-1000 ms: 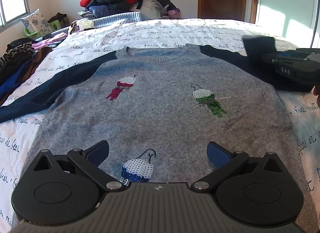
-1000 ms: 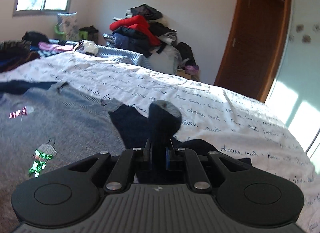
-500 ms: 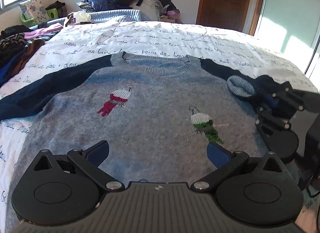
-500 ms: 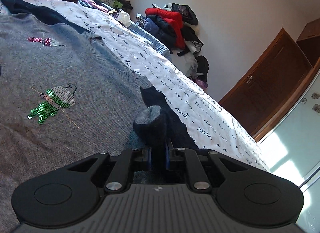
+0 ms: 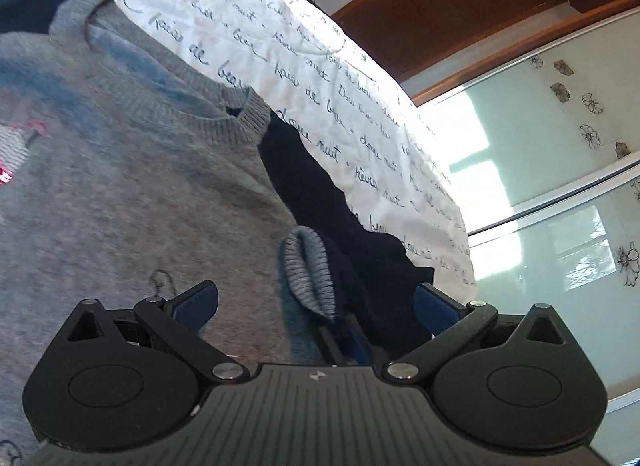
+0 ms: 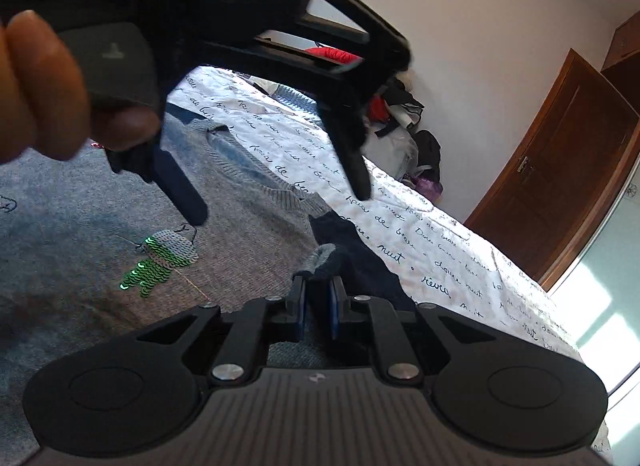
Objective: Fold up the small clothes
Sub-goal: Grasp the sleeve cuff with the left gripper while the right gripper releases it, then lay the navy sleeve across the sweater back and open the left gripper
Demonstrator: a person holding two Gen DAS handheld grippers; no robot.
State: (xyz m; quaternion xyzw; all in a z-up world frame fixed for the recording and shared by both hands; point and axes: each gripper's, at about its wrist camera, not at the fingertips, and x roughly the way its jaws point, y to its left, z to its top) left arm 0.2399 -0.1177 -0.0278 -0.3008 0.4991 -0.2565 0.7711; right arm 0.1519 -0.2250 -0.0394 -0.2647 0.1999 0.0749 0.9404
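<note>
Grey sweater (image 5: 120, 185) is lying flat on the bed (image 5: 320, 77), filling the nine o'clock half of both wrist views, its navy sleeve (image 5: 316, 201) doubled back onto the body toward four o'clock of the collar, ribbed grey cuff (image 5: 308, 270) standing up at the fold. Right gripper (image 6: 318, 302) is pinching that sleeve just behind the cuff, jaws clenched on the cloth. Left gripper (image 5: 316, 302) is hanging over the same cuff with jaws spread wide and released, the cuff sitting between them untouched, a hand (image 6: 44, 93) gripping its handle at ten o'clock.
</note>
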